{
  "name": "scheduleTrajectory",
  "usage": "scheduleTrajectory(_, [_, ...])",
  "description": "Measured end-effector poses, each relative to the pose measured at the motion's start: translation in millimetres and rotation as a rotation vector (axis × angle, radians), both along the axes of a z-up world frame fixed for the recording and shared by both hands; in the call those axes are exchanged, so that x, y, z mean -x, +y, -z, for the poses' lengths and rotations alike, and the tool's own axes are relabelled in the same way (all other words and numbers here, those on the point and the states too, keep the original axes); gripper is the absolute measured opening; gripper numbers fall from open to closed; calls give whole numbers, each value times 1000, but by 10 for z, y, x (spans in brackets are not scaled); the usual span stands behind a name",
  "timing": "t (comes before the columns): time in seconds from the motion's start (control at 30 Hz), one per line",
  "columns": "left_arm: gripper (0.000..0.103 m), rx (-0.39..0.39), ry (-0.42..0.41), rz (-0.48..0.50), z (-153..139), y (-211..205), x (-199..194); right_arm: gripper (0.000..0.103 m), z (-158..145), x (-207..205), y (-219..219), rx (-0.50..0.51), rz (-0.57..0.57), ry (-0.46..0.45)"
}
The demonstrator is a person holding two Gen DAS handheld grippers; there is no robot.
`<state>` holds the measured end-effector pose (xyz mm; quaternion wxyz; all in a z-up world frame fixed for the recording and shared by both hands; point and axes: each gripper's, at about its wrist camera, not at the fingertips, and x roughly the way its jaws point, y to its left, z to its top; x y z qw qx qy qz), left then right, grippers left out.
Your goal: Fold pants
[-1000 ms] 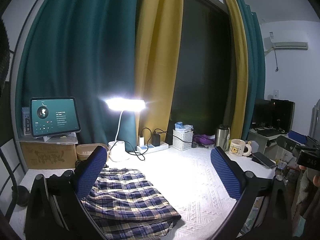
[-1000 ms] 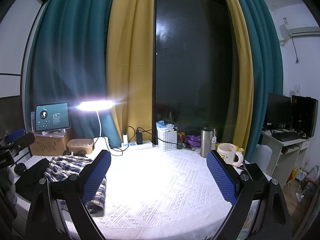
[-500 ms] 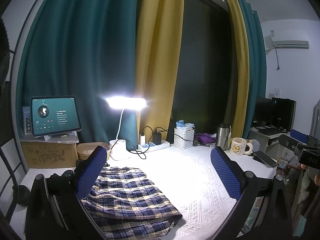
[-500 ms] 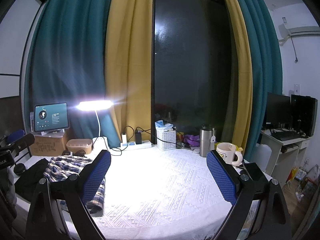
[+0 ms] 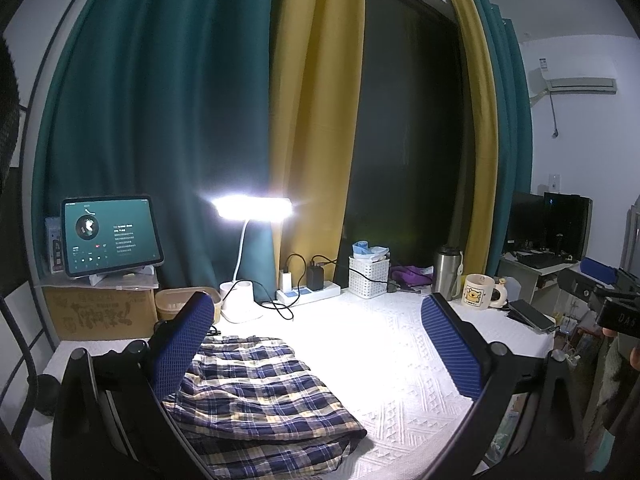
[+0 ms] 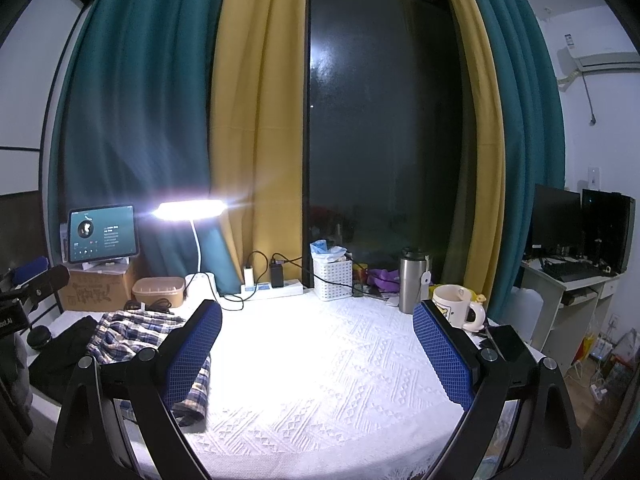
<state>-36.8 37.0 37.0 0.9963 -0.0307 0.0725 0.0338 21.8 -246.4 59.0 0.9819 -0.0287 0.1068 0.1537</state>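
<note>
In our left wrist view the folded blue-and-cream plaid pants (image 5: 256, 396) lie on the white textured tabletop (image 5: 392, 360) beneath our released left hand-held gripper (image 5: 320, 348). Only our right view shows black cloth (image 6: 64, 352) beside them, our right hand-held gripper (image 6: 316, 354) spread wide, grasping nothing.

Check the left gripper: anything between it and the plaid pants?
Nothing visible. The left gripper is open above the table, and the plaid pants lie directly below and ahead of its left finger, uncovered on the white tablecloth.
</note>
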Motion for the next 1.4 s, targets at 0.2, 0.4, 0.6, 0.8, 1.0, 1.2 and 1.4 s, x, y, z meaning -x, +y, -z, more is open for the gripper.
scheduleTrajectory(0.2, [102, 0, 1, 5, 2, 18, -10, 97, 5, -2, -1, 2, 2, 2])
scheduleTrajectory(0.4, [102, -2, 5, 9, 3, 27, -12, 97, 17, 1, 6, 3, 1, 5])
scheduleTrajectory(0.6, [102, -1, 6, 11, 5, 30, -15, 97, 25, 5, 15, 3, 3, 7])
scheduleTrajectory(0.8, [102, -2, 6, 18, 3, 34, -13, 97, 28, 6, 12, 4, 3, 10])
scheduleTrajectory(1.0, [102, 13, 7, 29, 0, 43, -21, 97, 25, 4, 20, 4, 3, 10])
scheduleTrajectory(1.2, [102, 22, -13, 37, -12, 62, 1, 97, 30, 0, 24, 5, 3, 12])
scheduleTrajectory(1.4, [102, 24, -30, 49, 22, 68, -14, 97, 69, -28, 46, 11, 4, 22])
